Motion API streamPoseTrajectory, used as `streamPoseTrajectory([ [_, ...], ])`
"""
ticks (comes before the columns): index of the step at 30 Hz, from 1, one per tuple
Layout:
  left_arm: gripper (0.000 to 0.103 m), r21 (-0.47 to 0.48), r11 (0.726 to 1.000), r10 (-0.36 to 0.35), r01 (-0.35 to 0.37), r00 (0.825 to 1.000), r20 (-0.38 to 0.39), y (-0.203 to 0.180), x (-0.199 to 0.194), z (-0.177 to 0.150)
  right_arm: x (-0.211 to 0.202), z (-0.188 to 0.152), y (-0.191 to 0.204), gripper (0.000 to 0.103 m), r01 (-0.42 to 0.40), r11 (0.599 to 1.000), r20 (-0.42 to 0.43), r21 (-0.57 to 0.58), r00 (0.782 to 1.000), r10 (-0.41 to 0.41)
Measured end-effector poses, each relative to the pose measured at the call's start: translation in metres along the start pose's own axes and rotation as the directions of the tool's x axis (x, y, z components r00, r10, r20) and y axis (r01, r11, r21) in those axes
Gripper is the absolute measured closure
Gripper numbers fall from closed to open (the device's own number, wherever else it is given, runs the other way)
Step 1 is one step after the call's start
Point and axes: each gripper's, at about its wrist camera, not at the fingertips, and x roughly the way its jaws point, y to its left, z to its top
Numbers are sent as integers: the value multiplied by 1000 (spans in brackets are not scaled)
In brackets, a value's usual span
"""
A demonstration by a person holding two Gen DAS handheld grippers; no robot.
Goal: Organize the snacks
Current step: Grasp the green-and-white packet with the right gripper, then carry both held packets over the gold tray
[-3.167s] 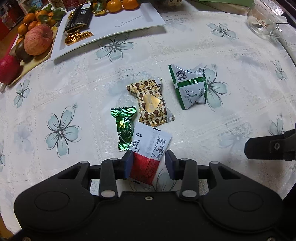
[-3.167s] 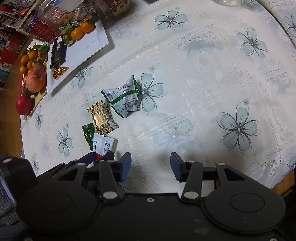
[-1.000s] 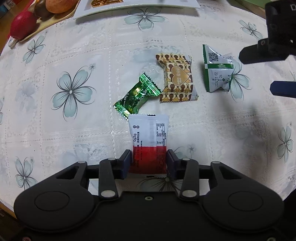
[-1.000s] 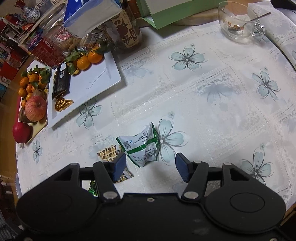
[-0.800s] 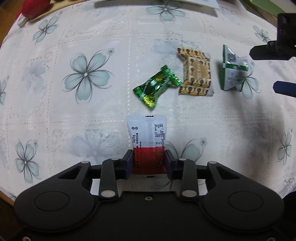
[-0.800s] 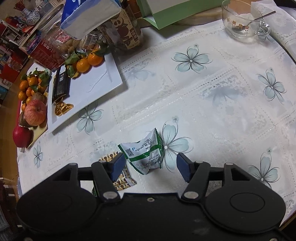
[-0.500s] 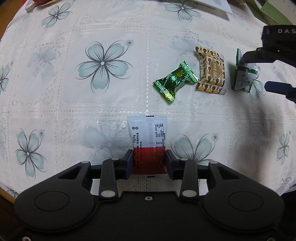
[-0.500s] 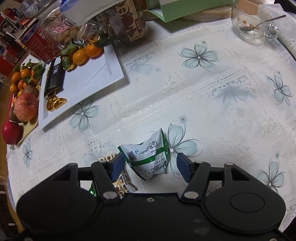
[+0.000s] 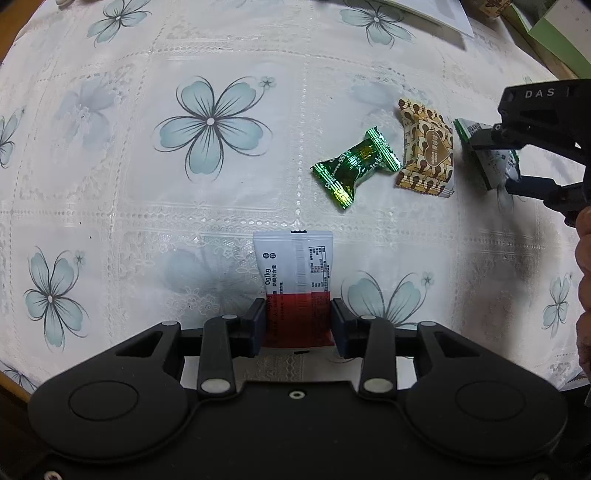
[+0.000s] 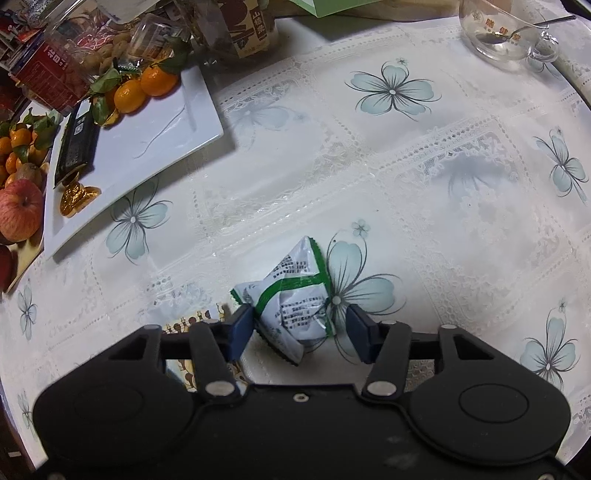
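The left gripper (image 9: 298,326) clamps the red-and-white flat sachet (image 9: 295,273), ready to carry. At its two o'clock, the right gripper (image 10: 300,332), jaws just closing, brackets the crumpled white-and-green packet (image 10: 293,299) on the floral tablecloth (image 10: 424,192).

Red-and-white sachet (image 9: 295,280) in my left tongs: "0g/kg" beside a barcode; the smaller print is too fine to read.
My right tongs' housing (image 9: 546,98): "DAS" in white letters.
Green foil candy (image 9: 354,168): slanted letters I cannot make out.
Brown jar (image 10: 255,26): Chinese characters "山楂条".
Glass cup (image 10: 498,33): orange characters, unreadable.
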Motion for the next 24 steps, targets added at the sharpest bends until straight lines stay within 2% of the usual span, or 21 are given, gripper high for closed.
streamPoseTrajectory([
  [8,59,-3,1000,-8,8,1000,-3,1,1,2,-14,-3,-3,67,-13,999,-4,-42,1000,13],
  [11,60,-11,1000,-19,19,1000,3,4,-4,2,-20,-5,-7,67,-5,998,0,-58,1000,5],
  [15,61,-22,999,27,-27,999,34,14,-11,8,-31,-8,-15,68,-16,998,-3,-64,1000,16],
  [18,61,-32,999,6,-4,999,38,21,-17,11,-39,-11,-23,68,-48,997,-20,-55,999,47],
  [21,61,-12,1000,9,-8,998,56,25,-25,11,-46,-16,-31,68,-80,995,-40,-54,996,78],
  [24,61,12,999,34,-35,997,64,27,-28,8,-53,-21,-38,68,-76,995,-32,-61,997,74],
])
